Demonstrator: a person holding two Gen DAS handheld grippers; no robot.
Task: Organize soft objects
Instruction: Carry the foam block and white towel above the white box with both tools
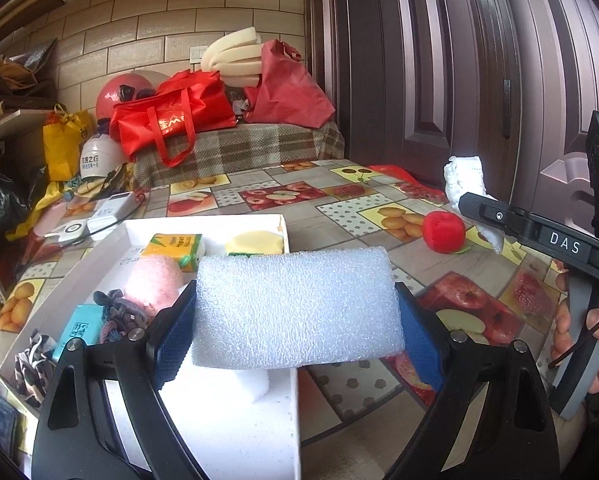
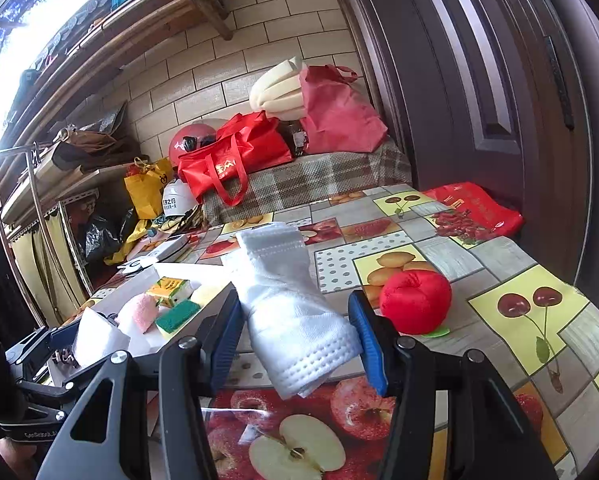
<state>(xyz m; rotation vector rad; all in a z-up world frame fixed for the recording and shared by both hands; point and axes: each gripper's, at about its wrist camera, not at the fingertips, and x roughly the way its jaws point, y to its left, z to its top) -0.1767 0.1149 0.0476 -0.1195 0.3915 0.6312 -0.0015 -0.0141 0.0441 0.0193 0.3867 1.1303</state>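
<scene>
1. The left hand-held gripper (image 1: 295, 312) pinches a white foam block (image 1: 295, 306) across its width, jaws spread wide with both blue pads against its ends. The block hangs over the near edge of the white tray (image 1: 203, 224), not yet set down.
2. The right hand-held gripper (image 2: 295, 338) has a folded white towel (image 2: 291, 312) between its fingers, lifted off the counter (image 2: 499, 264). Its jaws are partly drawn in; the towel touches both pads, so I judge it clamped.
3. Already in the tray, ahead and left of the left gripper: a pink puff (image 1: 155, 280), a yellow-green pack (image 1: 177, 246), a pale yellow sponge (image 1: 255, 242), a teal pack (image 1: 79, 326), a knot of hair ties (image 1: 119, 312) and a patterned cloth (image 1: 31, 360). The right wrist view also shows a green scrub pad (image 2: 177, 316) there.
4. Still loose on the counter: a red plush apple (image 2: 415, 300), just right of the right gripper's fingers, well apart from the tray.
5. My reading: the sorting is well past halfway. Left to do: the foam block and towel go into the tray, then the apple.
6. Free room in the tray looks to be at its near end, below the foam block.
</scene>
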